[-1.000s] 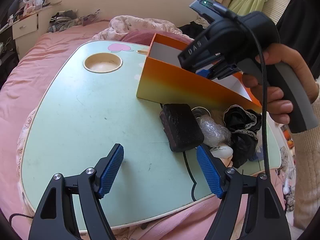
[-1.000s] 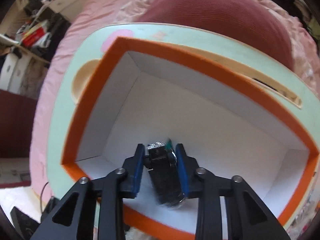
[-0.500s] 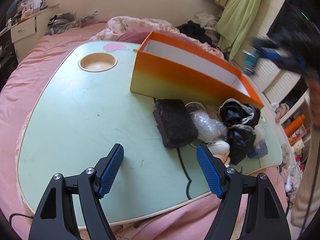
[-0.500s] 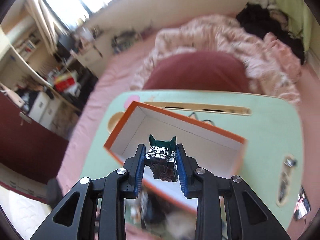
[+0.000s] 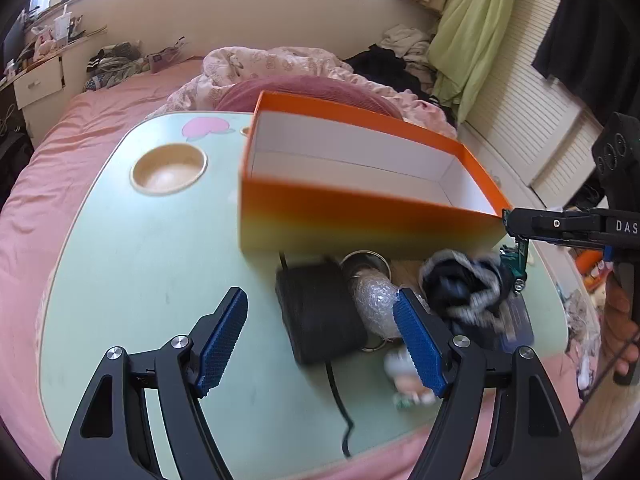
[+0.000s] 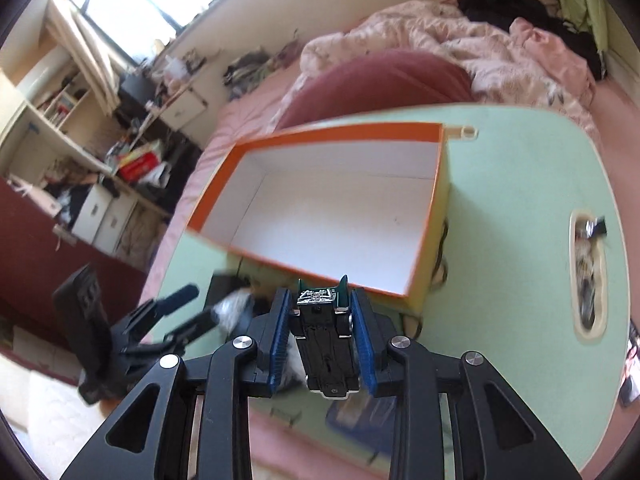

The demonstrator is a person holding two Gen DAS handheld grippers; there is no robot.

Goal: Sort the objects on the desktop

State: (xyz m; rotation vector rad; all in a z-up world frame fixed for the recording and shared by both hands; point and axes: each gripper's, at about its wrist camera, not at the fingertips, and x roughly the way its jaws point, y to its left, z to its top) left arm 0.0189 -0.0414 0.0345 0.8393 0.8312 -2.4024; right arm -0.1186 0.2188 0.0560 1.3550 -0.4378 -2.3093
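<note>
Holding the green toy car pinched between its blue pads, the right gripper is now hovering outside the orange box, just past its near right corner, where a second ago it was reaching down inside with the same car. In the left wrist view the car is hanging beside that corner, above the pile of black fabric. The box is showing only its bare white floor, so the car is not getting sorted yet; I am judging that the drop was abandoned or is being re-aimed. The left gripper is spread wide with nothing between its pads, having drifted slightly nearer the clutter, over the green table near the black block and bubble wrap
</note>
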